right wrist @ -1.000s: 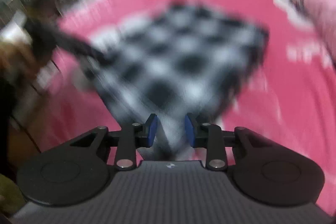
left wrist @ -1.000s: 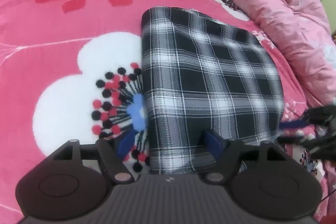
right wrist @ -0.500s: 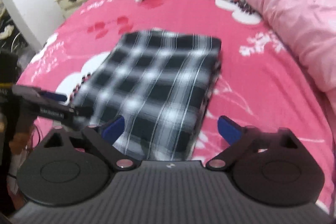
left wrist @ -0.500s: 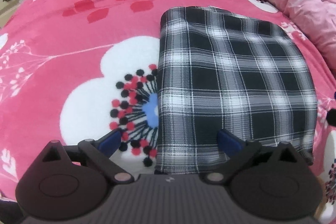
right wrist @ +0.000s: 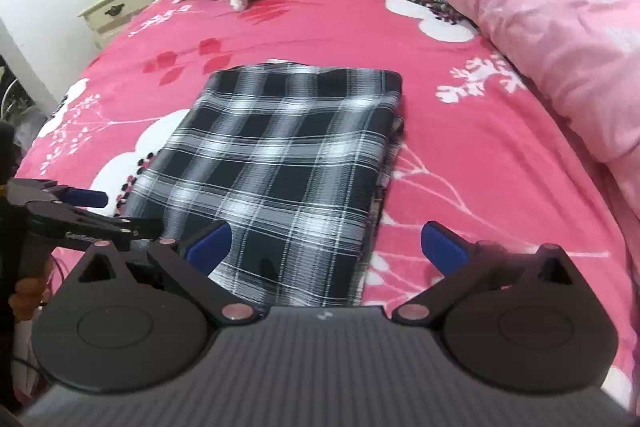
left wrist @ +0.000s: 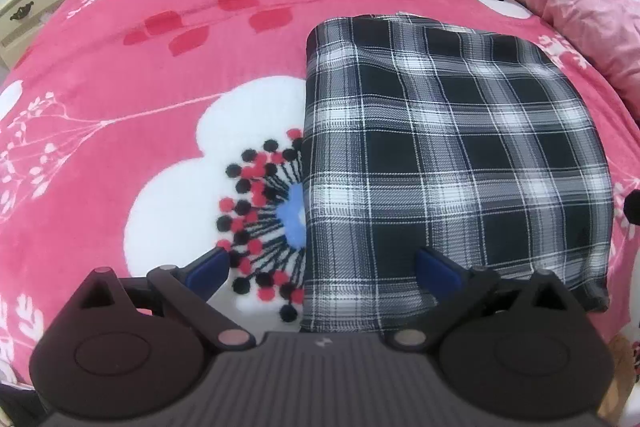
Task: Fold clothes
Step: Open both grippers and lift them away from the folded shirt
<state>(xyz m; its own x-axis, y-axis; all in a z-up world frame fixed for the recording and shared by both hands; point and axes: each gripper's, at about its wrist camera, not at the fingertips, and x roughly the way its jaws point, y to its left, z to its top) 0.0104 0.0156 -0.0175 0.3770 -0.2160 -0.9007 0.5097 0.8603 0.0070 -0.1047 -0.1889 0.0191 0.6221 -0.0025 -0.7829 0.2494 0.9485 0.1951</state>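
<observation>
The folded plaid garment [left wrist: 452,163] lies flat on the pink blanket [left wrist: 160,107], edges squared (bare blanket on every side). Left gripper [left wrist: 320,267] and right gripper [right wrist: 326,245] hover released, jaws just opened, nothing pinched

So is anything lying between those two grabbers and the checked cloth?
Nothing visible. The folded plaid garment lies flat on the pink blanket, just below the open left gripper and right gripper.
</observation>
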